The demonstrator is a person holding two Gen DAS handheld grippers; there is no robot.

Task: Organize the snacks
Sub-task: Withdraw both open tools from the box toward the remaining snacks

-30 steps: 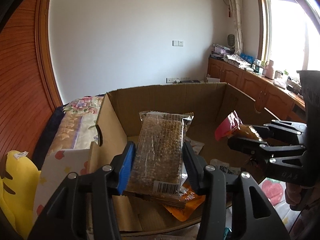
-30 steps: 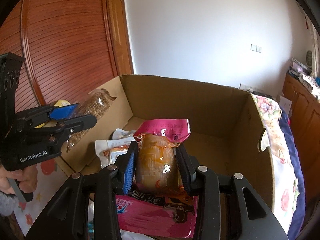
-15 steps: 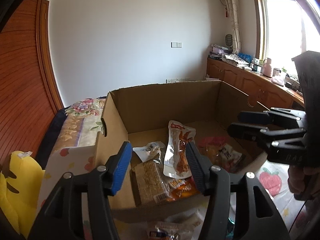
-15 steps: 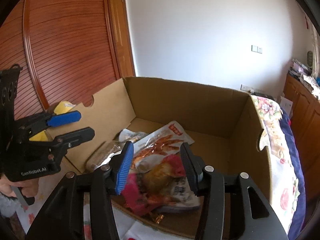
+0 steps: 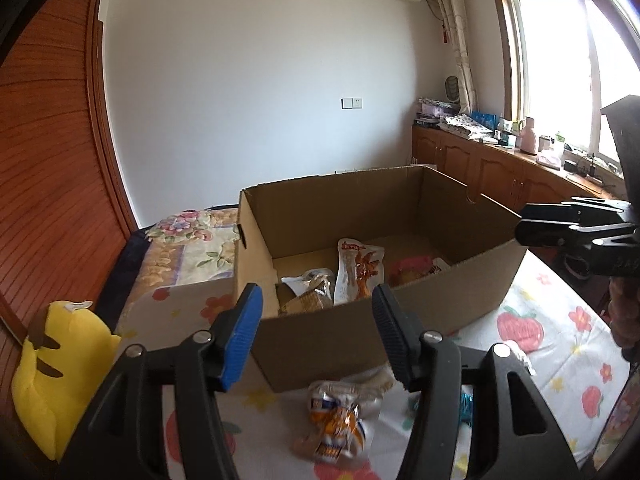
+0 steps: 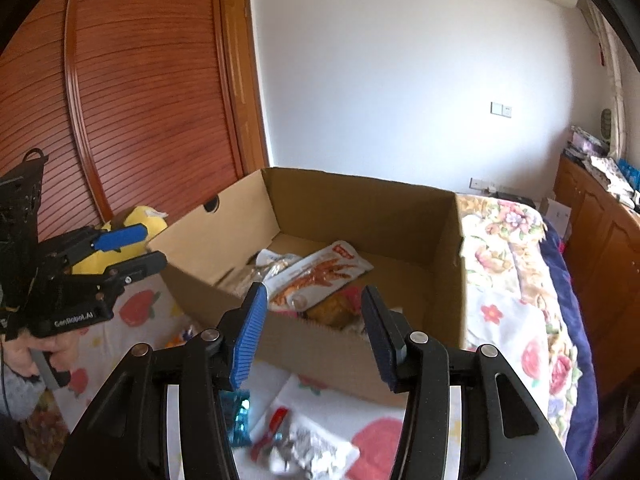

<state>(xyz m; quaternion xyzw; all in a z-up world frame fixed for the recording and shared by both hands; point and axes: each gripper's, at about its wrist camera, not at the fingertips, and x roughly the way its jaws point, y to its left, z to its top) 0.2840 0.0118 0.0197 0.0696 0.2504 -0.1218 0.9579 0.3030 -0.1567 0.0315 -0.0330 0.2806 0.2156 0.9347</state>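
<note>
- Cardboard box (image 5: 400,320) sits on the strawberry-print cloth (image 5: 560,320) in front of you, holding several snack packs, among them a white pack with orange print (image 6: 320,272) lying flat inside.
- Your left gripper (image 5: 318,334) hangs short of the box's near wall, jaws partly apart with nothing between them.
- Your right gripper (image 6: 312,336) likewise stands partly apart and holds nothing.
- An orange-and-white snack packet (image 5: 336,428) lies on the cloth just outside the box.
- Silvery wrappers (image 6: 304,444) lie on the cloth below your right gripper.
</note>
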